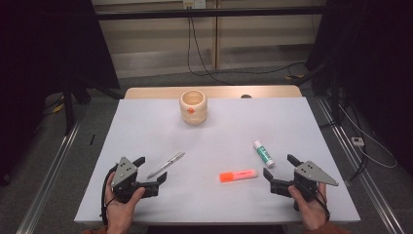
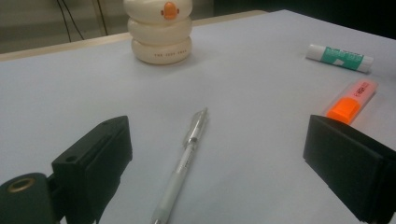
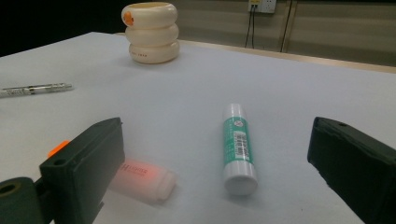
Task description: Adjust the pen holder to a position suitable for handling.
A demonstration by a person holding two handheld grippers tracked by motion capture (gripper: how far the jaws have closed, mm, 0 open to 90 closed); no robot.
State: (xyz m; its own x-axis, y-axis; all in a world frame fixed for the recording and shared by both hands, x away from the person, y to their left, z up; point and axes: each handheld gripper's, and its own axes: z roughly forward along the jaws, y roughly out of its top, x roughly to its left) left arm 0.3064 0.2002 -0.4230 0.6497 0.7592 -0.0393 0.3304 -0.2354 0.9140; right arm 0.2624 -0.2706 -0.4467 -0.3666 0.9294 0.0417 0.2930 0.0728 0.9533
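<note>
Pen [image 1: 166,165]: a slim silvery pen lying flat on the white table [image 1: 146,122], well on the near side of the cream ringed pen holder [image 1: 193,107] and to that holder's left as the high view shows it. Its long axis runs diagonally, the tip end pointing up and away towards the holder, the back end nearest the left tool [image 1: 150,171]. In the left gripper view the pen [image 2: 185,161] lies between the two black jaws, running almost straight along the tool's line of sight, with the holder [image 2: 159,30] beyond its tip. The left tool's jaws stand wide apart with nothing between the pads; the pen rests free on the table.

The glue stick [image 1: 263,153] and the orange highlighter [image 1: 237,175] lie on the near side of the holder and to its right. The right tool [image 1: 279,170] is just beside both, its jaws likewise spread wide and empty. In the right gripper view the glue stick [image 3: 238,147] lies between the jaws, cap end nearest, its axis pointing roughly away from the tool; the highlighter [image 3: 142,177] lies partly behind the left-hand jaw.

Judged from this layout, the left tool is the nearer one to the pen. A grasp would probably call for the jaws to close across the barrel, not along it.
</note>
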